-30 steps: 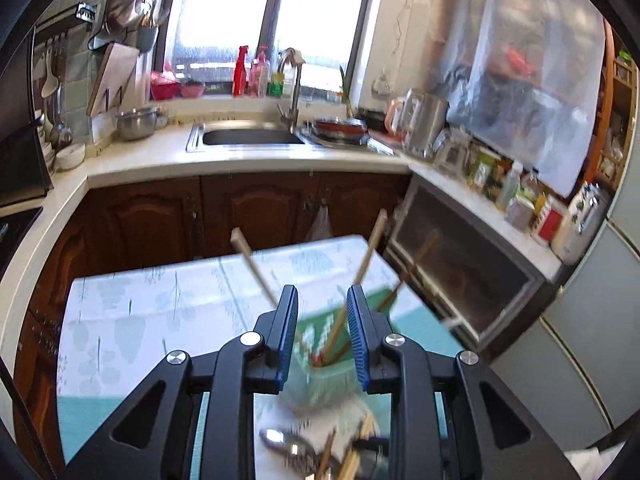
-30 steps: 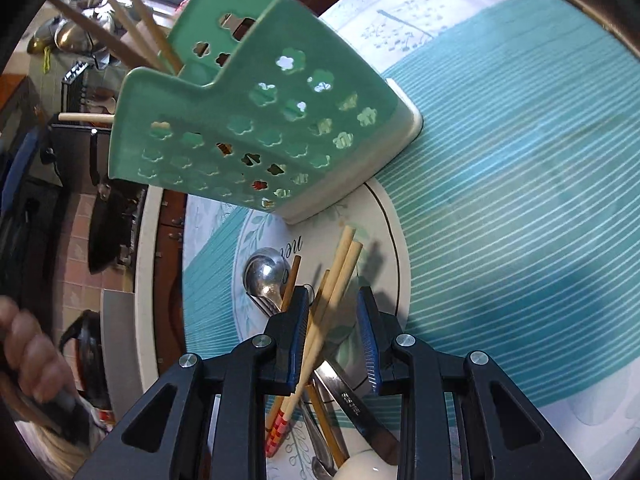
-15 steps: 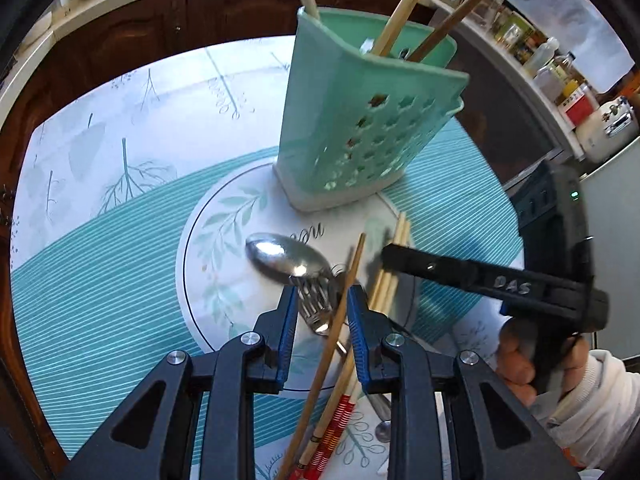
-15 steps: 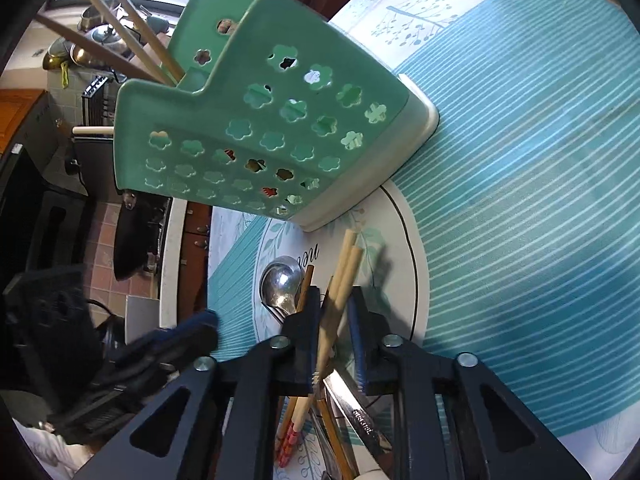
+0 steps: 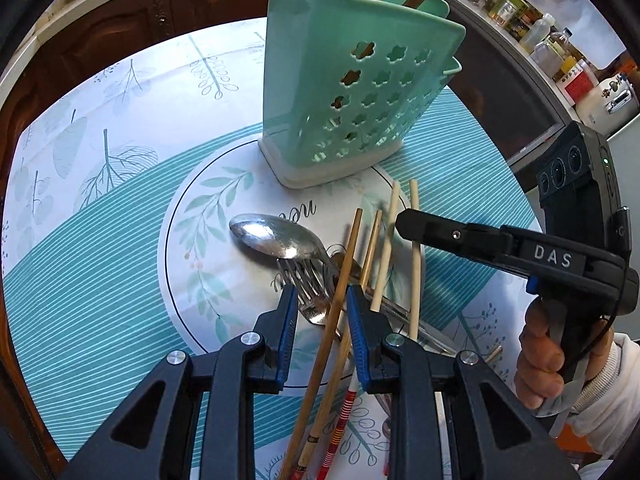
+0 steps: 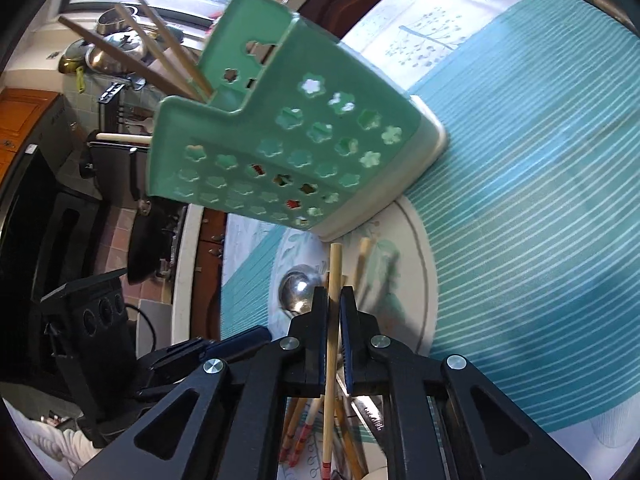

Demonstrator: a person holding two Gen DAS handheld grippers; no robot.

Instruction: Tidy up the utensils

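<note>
On the round table's teal-striped, leaf-printed tablecloth (image 5: 100,272), our left gripper (image 5: 322,298) hangs low over a heap of cutlery, its blue-padded jaws standing a narrow way apart. A dark brown wooden chopstick (image 5: 340,292) runs up through the gap between them, and we cannot tell whether either pad presses on it. Just ahead of the fingertips lie a shiny steel spoon (image 5: 276,238), bowl up, and a steel fork (image 5: 306,280) whose tines rest against the spoon's neck. To the right of these, several pale bamboo chopsticks (image 5: 386,248) lie fanned across the cloth's white printed circle.

Beyond the heap stands the mint-green plastic utensil holder (image 5: 352,92), pierced with flower-shaped holes, upright on the cloth with a few chopsticks already leaning out of its top.

Farther right, our right gripper (image 6: 331,300) has just been closing, and its jaws now pinch a single light bamboo chopstick (image 6: 334,276) with a red-striped end. The stick runs straight between the pads, its plain tip pointing toward the holder's base. In the left wrist view, the same black tool comes in from the right edge, held by a hand (image 5: 540,364) in a white sleeve, its tip over the fanned chopsticks.
</note>
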